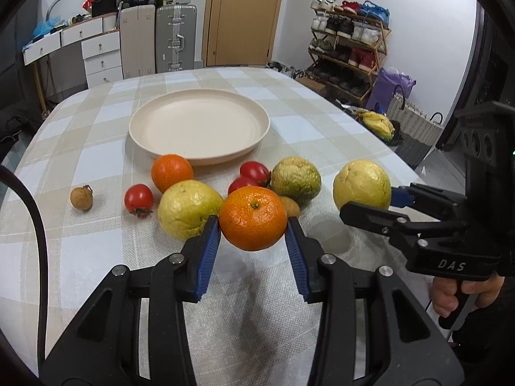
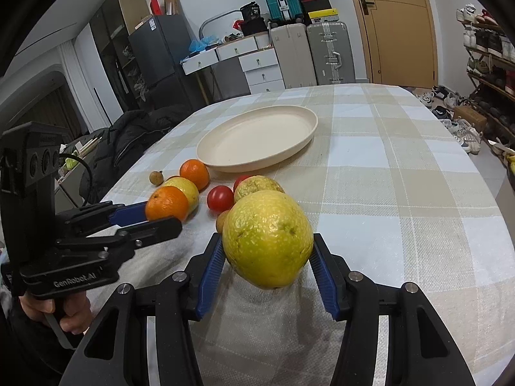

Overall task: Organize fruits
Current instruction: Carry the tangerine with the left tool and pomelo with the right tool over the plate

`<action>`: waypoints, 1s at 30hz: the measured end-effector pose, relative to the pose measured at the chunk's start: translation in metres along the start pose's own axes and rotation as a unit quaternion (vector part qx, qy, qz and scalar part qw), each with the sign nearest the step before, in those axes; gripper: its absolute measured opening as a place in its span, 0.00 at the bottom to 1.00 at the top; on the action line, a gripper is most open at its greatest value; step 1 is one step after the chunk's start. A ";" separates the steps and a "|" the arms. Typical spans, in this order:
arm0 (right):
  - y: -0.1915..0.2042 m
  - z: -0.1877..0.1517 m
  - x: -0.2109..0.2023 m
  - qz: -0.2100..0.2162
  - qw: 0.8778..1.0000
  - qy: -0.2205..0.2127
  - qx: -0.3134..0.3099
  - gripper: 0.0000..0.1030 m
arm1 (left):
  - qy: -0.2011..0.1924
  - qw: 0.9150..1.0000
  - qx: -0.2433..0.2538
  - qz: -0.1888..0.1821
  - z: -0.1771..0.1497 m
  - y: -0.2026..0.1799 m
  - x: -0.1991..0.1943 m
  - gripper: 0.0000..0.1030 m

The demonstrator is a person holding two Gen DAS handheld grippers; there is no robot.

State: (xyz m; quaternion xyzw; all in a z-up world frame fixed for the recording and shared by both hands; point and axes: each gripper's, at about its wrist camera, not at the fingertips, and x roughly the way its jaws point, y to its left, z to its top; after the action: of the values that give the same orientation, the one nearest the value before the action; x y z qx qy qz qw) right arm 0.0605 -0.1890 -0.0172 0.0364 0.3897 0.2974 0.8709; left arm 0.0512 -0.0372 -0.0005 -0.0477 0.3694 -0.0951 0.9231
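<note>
So the left tongs (image 1: pixel 253 225) are clamped on a round bright-orange tangerine (image 1: pixel 253 217), blue pads squeezing its sides, lifted just clear of the checked-cloth counter (image 1: pixel 322 122). The right tongs (image 2: pixel 267 251) grip a big bumpy yellow-green citrus (image 2: pixel 267 238) the same way. Both look ready to go to the empty cream round plate (image 1: pixel 199 125) behind, while the small red tomatoes (image 1: pixel 139 199) and other loose fruit sit in front of it.

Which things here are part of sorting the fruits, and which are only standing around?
Part of the job:
- orange, held in left gripper
- yellow-green fruit, held in right gripper
- plate
- tomatoes

Only standing around:
- suitcases
- shoe rack
- door
</note>
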 end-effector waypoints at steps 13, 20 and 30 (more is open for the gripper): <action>0.009 0.018 -0.010 0.000 1.000 -0.020 -0.014 0.52 | -0.040 0.999 -0.006 0.019 0.018 0.014 -0.029 0.37; 0.010 0.034 -0.006 0.013 0.999 -0.028 -0.008 0.52 | -0.044 0.998 -0.013 0.032 0.027 0.023 -0.025 0.37; 0.011 0.061 0.009 0.026 0.999 -0.022 -0.003 0.52 | -0.047 0.997 -0.021 0.051 0.049 0.039 -0.011 0.37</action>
State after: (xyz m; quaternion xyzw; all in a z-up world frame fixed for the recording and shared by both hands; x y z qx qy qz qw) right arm 0.1029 -0.1645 0.0223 0.0507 0.3686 0.3197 0.8714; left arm 0.0823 0.0043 0.0362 -0.0526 0.3296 -0.0374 0.9419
